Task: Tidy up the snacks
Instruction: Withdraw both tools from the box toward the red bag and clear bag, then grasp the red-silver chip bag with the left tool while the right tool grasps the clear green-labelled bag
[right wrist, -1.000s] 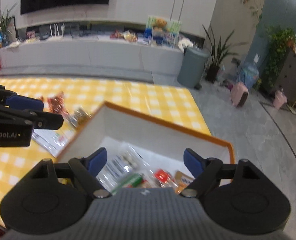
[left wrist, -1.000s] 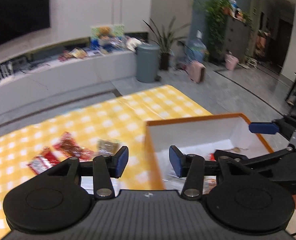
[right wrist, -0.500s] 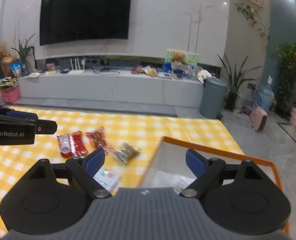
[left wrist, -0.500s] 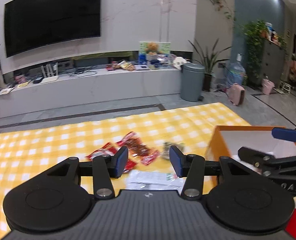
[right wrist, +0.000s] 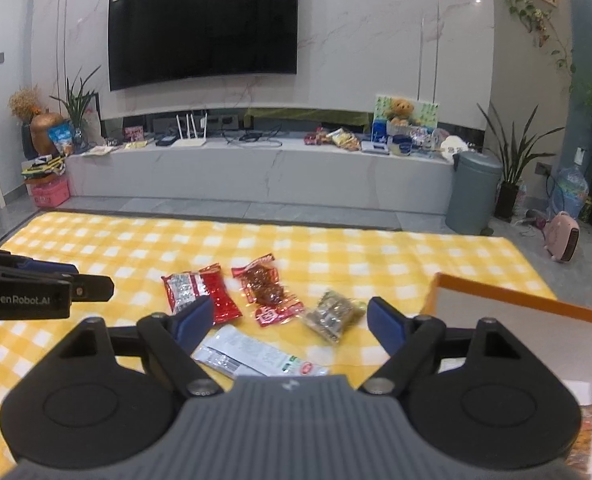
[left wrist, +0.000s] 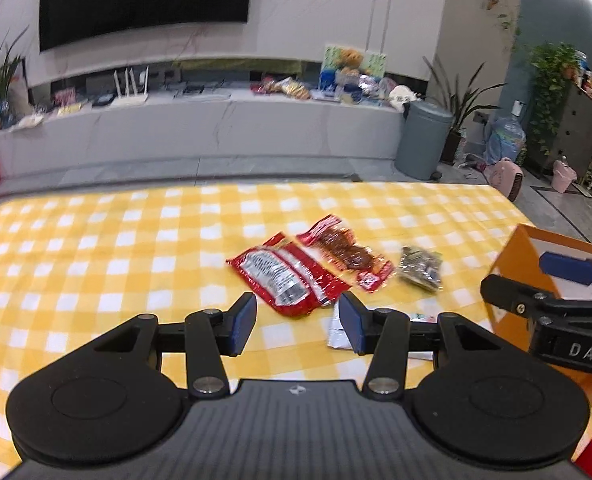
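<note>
Several snack packets lie on the yellow checked cloth [left wrist: 96, 260]: a red packet [left wrist: 284, 276] [right wrist: 200, 292], a clear packet of red-brown snacks [left wrist: 343, 252] [right wrist: 268, 288], a dark greenish packet [left wrist: 419, 268] [right wrist: 331, 312] and a white flat packet [right wrist: 252, 356] [left wrist: 335, 332]. The orange-rimmed box [left wrist: 535, 276] [right wrist: 523, 304] stands at the right. My left gripper [left wrist: 297, 320] is open and empty, just short of the red packet. My right gripper [right wrist: 288, 320] is open and empty above the white packet.
The cloth's far edge meets a grey floor. Beyond are a long white TV bench [right wrist: 256, 168] with clutter, a grey bin [right wrist: 471, 192], plants and a pink heater [right wrist: 561, 236]. Each gripper shows at the edge of the other's view.
Both grippers have swung left, away from over the box, and now face the loose packets on the cloth. Both have stayed open and empty.
</note>
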Available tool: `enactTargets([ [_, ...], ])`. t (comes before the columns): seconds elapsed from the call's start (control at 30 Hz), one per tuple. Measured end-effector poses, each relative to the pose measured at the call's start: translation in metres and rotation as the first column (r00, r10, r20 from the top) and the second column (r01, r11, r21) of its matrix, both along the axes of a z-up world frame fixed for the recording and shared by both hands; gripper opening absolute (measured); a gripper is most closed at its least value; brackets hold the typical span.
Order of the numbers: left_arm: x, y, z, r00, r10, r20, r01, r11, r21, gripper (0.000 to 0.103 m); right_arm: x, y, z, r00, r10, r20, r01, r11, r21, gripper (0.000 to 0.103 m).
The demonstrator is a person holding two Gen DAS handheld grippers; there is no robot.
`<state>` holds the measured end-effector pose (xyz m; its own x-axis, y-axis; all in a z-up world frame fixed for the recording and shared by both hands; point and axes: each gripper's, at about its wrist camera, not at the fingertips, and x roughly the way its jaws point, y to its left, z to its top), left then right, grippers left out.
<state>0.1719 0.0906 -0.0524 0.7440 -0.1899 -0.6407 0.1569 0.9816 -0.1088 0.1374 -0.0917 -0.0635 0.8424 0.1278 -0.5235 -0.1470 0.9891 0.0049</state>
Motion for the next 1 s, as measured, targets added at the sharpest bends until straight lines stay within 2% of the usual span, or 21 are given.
enactTargets([
  [0.1,0.017,0.005,-0.012,0.999,0.020,-0.047,-0.022,0.999,-0.024,0.066,0.022,0.009,-0.014,0.999,-0.023,-0.032,0.023,1.000,-0.003,0.081],
  [0.2,0.035,0.008,-0.025,0.995,0.040,-0.087,-0.045,0.998,-0.054,0.066,0.045,0.016,-0.029,0.997,-0.056,-0.058,0.056,0.998,-0.008,0.081],
  [0.3,0.053,0.009,-0.037,0.991,0.076,-0.113,-0.087,0.992,-0.092,0.073,0.068,0.023,-0.044,0.991,-0.102,-0.084,0.100,0.995,-0.022,0.081],
  [0.37,0.066,0.011,-0.045,0.984,0.113,-0.141,-0.131,0.983,-0.126,0.073,0.081,0.024,-0.054,0.986,-0.131,-0.099,0.129,0.991,-0.030,0.081],
  [0.5,0.089,0.009,-0.057,0.976,0.121,-0.182,-0.153,0.972,-0.176,0.075,0.109,0.026,-0.073,0.976,-0.185,-0.114,0.178,0.981,-0.072,0.081],
  [0.57,0.099,0.008,-0.063,0.970,0.141,-0.197,-0.177,0.968,-0.176,0.082,0.123,0.024,-0.081,0.968,-0.221,-0.122,0.210,0.973,-0.094,0.082],
  [0.7,0.115,0.007,-0.076,0.952,0.186,-0.243,-0.237,0.951,-0.199,0.082,0.150,0.011,-0.096,0.935,-0.314,-0.167,0.302,0.949,-0.093,0.083],
  [0.77,0.123,0.005,-0.080,0.943,0.209,-0.259,-0.264,0.944,-0.198,0.082,0.161,0.003,-0.101,0.919,-0.343,-0.195,0.339,0.939,-0.054,0.085],
  [0.87,0.132,0.000,-0.083,0.934,0.234,-0.269,-0.288,0.940,-0.183,0.082,0.175,-0.005,-0.108,0.901,-0.377,-0.214,0.376,0.925,-0.051,0.085],
  [1.0,0.138,-0.016,-0.084,0.923,0.279,-0.265,-0.317,0.942,-0.113,0.086,0.187,-0.014,-0.118,0.884,-0.394,-0.251,0.401,0.916,-0.025,0.086],
])
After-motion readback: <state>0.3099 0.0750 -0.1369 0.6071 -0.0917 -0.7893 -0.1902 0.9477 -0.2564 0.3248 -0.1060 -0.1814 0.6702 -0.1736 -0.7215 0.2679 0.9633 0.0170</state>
